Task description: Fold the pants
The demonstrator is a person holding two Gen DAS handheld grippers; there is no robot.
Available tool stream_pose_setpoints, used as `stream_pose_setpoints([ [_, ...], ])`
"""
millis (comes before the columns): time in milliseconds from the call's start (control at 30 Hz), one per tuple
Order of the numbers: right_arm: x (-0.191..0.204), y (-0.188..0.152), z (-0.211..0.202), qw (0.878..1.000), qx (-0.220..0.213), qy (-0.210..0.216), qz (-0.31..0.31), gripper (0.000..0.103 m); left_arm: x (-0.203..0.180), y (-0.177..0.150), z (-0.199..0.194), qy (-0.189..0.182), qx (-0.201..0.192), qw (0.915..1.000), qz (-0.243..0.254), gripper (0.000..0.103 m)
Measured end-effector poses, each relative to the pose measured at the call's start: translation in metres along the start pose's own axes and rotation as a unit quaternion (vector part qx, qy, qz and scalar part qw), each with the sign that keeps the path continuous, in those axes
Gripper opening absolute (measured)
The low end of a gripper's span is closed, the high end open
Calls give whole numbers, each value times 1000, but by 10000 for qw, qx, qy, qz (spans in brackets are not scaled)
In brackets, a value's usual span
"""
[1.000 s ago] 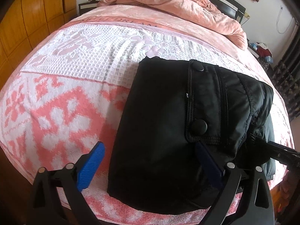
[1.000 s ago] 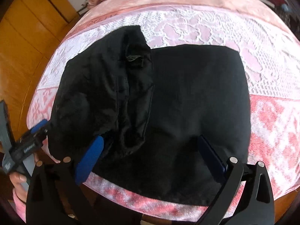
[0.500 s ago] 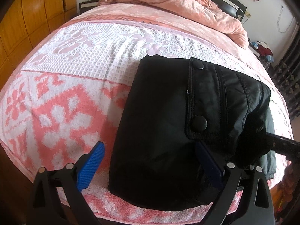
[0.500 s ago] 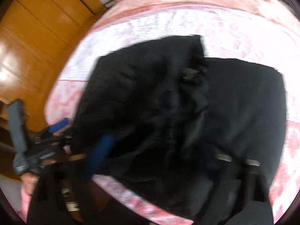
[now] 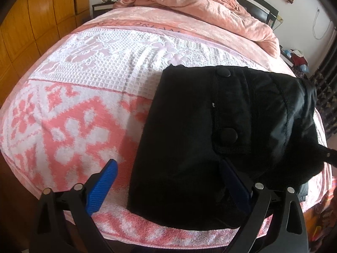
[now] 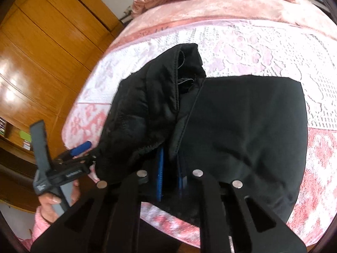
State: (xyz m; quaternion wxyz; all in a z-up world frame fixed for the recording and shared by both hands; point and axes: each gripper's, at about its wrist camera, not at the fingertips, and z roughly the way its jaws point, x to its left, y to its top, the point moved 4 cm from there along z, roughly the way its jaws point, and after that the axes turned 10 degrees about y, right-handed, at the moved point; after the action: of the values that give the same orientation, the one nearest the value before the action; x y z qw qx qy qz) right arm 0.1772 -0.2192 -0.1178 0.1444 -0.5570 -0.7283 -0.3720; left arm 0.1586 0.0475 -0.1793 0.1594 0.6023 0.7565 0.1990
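My right gripper [image 6: 169, 174] pinches the soft, padded pants [image 6: 242, 130] at 6 o'clock edge; left gripper [image 5: 168, 181] gapes wide.

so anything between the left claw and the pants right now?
Nothing visible. The left claw is open right over the near edge of the black pants on the bed. The right claw is already shut on the pants' near edge.
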Motion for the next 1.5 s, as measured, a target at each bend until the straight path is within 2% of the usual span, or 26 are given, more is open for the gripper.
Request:
stream_pose_setpoints([
  [133,13,6,-19,9997,-148,68,-198,9,-1,4,-9,-69,-86,9999,-45,98],
  [400,11,7,-58,9987,-432,-16,-262,8,-25,9,-26,-245,-286,9992,161,98],
  [667,-17,5,-97,9972,-623,-393,-127,8,-61,7,-30,-435,-302,9976,447,98],
  [933,-52,-6,-104,9966,-553,-587,150,8,-82,2,-27,-483,-228,9968,588,98],
  [1267,-104,-25,-77,9942,-272,-775,693,9,-85,-3,-20,-497,-132,9969,599,98],
  [1333,-110,-29,-71,9940,-161,-808,726,11,-85,-3,-19,-496,-136,9968,619,98],
  [1500,-110,-28,-75,9936,-88,-956,599,34,-87,-2,-23,-538,-189,9964,632,98],
])
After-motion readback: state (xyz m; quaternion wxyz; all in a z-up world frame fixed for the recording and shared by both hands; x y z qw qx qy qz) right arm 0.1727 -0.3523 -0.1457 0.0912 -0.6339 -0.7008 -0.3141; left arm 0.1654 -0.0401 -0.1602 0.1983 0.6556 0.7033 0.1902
